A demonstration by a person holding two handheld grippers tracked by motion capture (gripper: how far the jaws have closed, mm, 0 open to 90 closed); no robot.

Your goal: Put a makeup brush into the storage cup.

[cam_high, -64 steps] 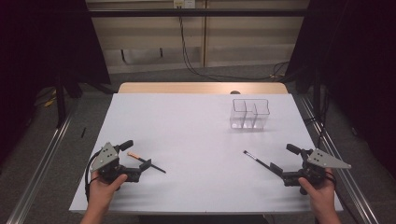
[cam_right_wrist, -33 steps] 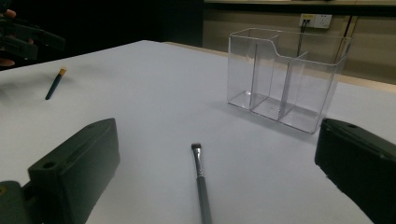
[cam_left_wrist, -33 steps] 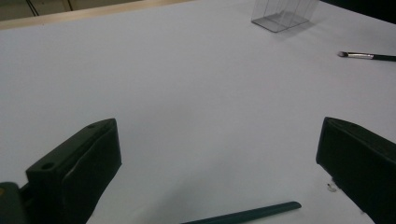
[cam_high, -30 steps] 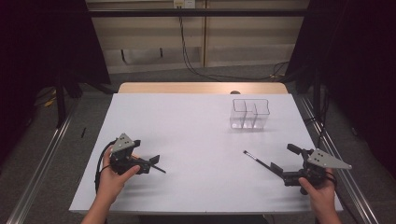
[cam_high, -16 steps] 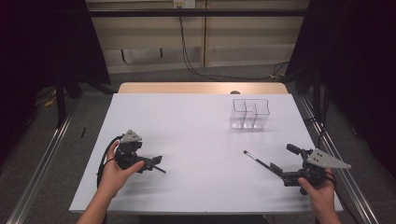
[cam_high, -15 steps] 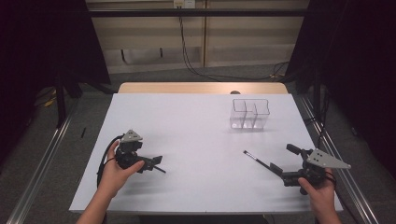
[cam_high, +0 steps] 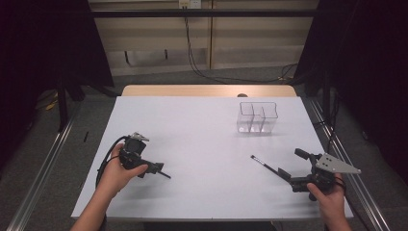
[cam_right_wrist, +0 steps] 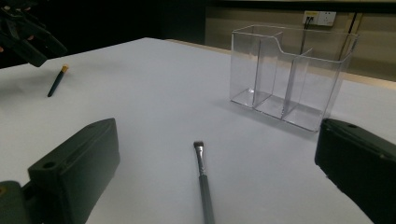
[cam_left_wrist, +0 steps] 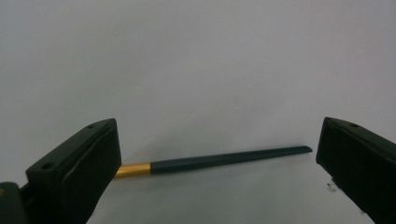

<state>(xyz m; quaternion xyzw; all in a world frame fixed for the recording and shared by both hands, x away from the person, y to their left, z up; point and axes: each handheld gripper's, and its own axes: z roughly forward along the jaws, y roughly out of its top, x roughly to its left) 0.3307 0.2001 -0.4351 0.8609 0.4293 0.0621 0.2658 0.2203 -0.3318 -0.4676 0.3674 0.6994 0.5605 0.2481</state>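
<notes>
Since two seconds ago: left gripper (cam_high: pixel 153 168) moved in from the table's near-left corner, rightward and a little farther onto the white table (cam_high: pixel 192 125), now low over the dark brush with gold band (cam_left_wrist: pixel 210 160). Hand rolled over the top of the tool compared with half a second ago; position nearly the same. Right gripper (cam_high: pixel 288 166) unchanged throughout, parked at near-right edge, slim black brush (cam_high: pixel 263 164) lying in the same spot ahead of it.

Left gripper view: jaws wide apart, nothing held. Gold-banded brush flat on the table between them, gold end close to one jaw, dark tapered tip just short of the other; contact with either jaw not clear. From the high view only the tip of this brush sticks out (cam_high: pixel 165 174) past the jaws.

Right gripper view: jaws likewise spread wide, empty. Slim black brush (cam_right_wrist: pixel 202 179) on the table between them, bristle end pointing away toward the organiser, touching neither jaw.

Clear plastic organiser (cam_high: pixel 258 117) upright at far right of the table, well apart from both brushes. Three compartments visible in right gripper view (cam_right_wrist: pixel 289 74); all empty.
</notes>
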